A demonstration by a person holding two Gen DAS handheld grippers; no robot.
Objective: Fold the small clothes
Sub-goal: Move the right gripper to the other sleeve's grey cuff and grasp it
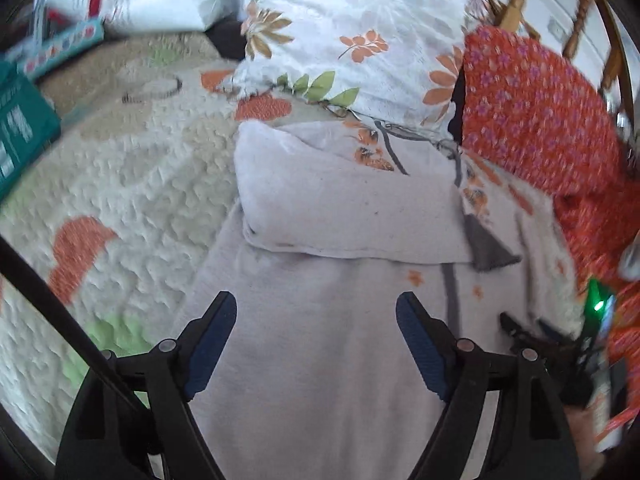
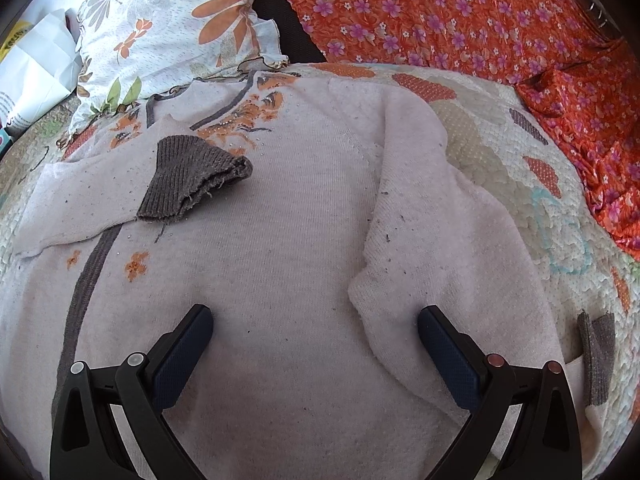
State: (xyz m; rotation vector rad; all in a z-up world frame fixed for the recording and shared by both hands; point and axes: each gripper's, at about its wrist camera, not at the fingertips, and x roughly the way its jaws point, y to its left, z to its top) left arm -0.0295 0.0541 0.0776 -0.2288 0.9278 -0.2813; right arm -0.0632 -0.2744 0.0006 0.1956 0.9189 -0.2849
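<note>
Pale pink knit sweater w/ grey cuffs [image 2: 280,248] lies flat on quilted bedspread [image 2: 520,184], under both spread, empty grippers: left gripper [image 1: 316,308], right gripper [image 2: 315,320].

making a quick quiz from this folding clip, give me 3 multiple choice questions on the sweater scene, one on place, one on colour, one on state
1. Where does the folded sleeve's cuff lie?
A. on the sweater's chest
B. on the pillow
C. off the bed

2. What colour is that cuff?
A. orange
B. dark grey
C. green

3. How do the two hand-held grippers stand?
A. both shut on cloth
B. one open, one shut
C. both open, holding nothing

Answers:
1 A: the cuff rests on the pale sweater, below the floral pillow.
2 B: its ribbed knit is dark grey.
3 C: the left hand-held gripper and right hand-held gripper show wide gaps with only sweater beneath.
</note>
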